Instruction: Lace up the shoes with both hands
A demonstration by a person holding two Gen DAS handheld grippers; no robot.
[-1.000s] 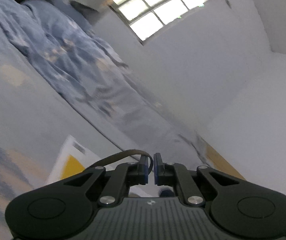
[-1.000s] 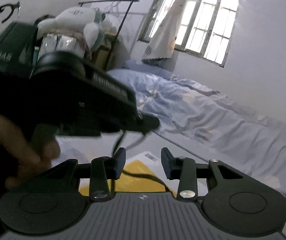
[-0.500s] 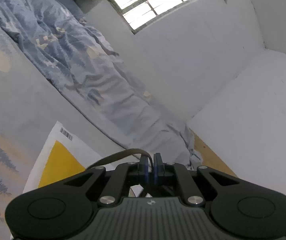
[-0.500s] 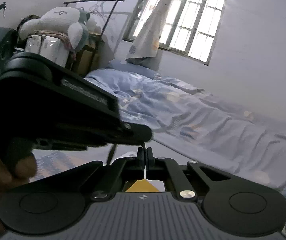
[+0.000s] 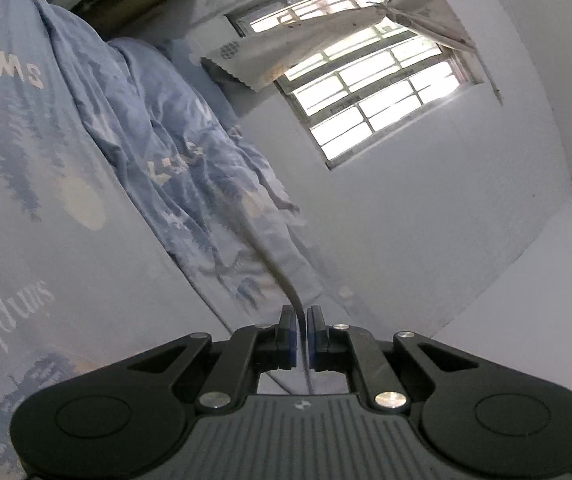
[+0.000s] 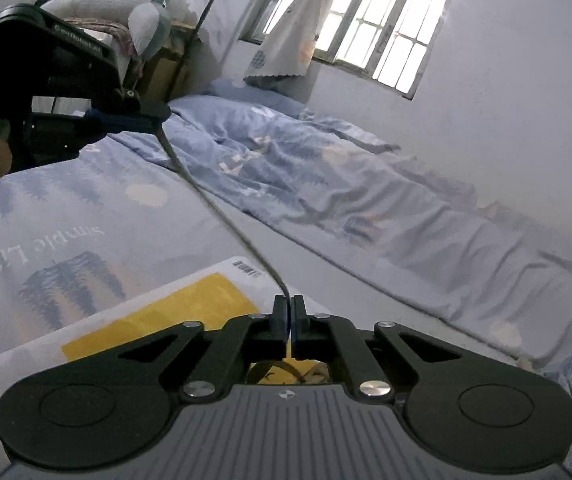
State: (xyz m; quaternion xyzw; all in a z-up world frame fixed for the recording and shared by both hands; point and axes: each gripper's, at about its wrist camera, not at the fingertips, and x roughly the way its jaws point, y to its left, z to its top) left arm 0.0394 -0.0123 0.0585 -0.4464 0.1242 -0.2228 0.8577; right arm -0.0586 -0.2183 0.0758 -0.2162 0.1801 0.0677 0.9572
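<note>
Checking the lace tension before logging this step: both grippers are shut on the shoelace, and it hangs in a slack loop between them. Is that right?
Not quite. The left gripper and right gripper are both shut on the shoelace, but the lace does not hang slack: the right wrist view shows it running nearly straight from one to the other, above the bed.

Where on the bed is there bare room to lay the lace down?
Free: flat blue printed sheet, between the white-and-yellow box and the rumpled blue duvet. Crowded: the taut grey shoelace spans from left gripper to right gripper.
</note>
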